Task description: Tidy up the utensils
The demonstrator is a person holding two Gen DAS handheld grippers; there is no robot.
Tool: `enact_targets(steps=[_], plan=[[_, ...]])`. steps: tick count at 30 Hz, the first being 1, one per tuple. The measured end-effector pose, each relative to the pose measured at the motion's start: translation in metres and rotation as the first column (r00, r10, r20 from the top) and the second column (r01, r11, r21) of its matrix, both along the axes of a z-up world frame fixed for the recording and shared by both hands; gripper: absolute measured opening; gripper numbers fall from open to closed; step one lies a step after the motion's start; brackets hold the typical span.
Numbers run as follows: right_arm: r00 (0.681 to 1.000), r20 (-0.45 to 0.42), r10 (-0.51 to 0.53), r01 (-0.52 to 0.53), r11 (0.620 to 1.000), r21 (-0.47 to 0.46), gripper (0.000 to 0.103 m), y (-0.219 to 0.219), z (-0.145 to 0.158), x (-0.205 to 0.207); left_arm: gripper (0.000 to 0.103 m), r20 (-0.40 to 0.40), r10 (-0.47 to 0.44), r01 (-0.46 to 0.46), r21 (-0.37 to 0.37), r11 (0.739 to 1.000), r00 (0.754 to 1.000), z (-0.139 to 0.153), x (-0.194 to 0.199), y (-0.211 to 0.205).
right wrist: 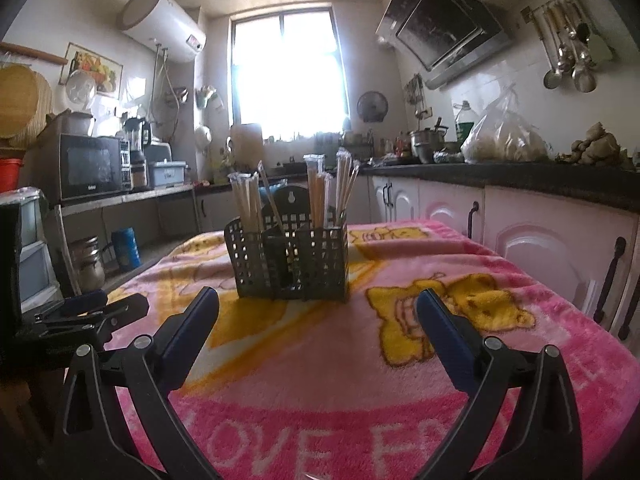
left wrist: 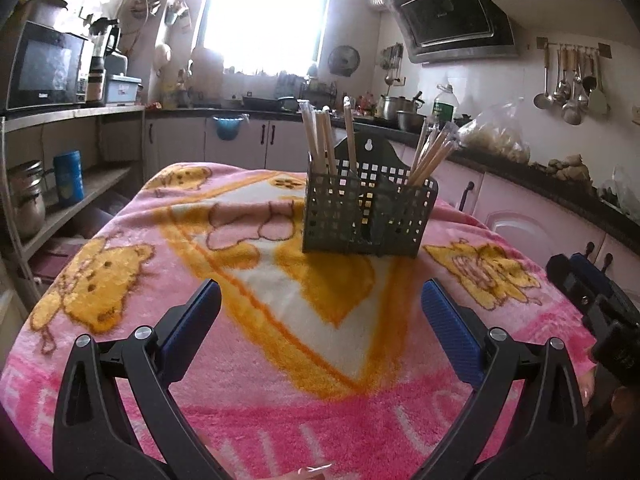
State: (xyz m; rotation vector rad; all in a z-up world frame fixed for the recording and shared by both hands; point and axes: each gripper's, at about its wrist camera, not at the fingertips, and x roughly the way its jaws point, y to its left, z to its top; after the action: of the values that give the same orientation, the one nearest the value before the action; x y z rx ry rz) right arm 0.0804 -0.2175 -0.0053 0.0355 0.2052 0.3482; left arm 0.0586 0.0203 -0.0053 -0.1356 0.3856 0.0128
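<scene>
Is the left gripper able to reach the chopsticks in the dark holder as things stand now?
Probably yes. The left gripper is open and empty, the blanket between it and the holder is bare, and the chopsticks stand above the rim.

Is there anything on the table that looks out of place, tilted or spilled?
Nothing stands out. The dark mesh holder stands upright on the pink blanket, and the wrapped chopsticks sit inside its compartments, some leaning outward. No utensil lies loose on the blanket. Both grippers, left and right, are open and empty.

Home kitchen: range hood (left wrist: 452, 12), microwave (right wrist: 90, 166) (ladles hung).
</scene>
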Motion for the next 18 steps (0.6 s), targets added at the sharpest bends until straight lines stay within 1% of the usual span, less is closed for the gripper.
enact_targets(steps=[4,8,18], plan=[[1.0,0.021,-0.009,0.009,1.0,0.009,0.097,-0.0023,-0.0005,-0.0042,0.092,0.014,0.005,-0.005,0.013,1.0,1.0,0.0006,-0.0023,-0.0016],[1.0,0.022,-0.013,0.013,1.0,0.006,0.097,-0.0018,-0.0014,-0.0062,0.092,0.03,0.004,-0.005,0.023,1.0,1.0,0.0016,-0.0057,-0.0036],[1.0,0.017,-0.011,0.011,1.0,0.0,0.097,-0.0005,-0.0027,-0.0075,0.092,0.023,0.009,-0.009,0.017,1.0,1.0,0.0012,-0.0046,-0.0018]])
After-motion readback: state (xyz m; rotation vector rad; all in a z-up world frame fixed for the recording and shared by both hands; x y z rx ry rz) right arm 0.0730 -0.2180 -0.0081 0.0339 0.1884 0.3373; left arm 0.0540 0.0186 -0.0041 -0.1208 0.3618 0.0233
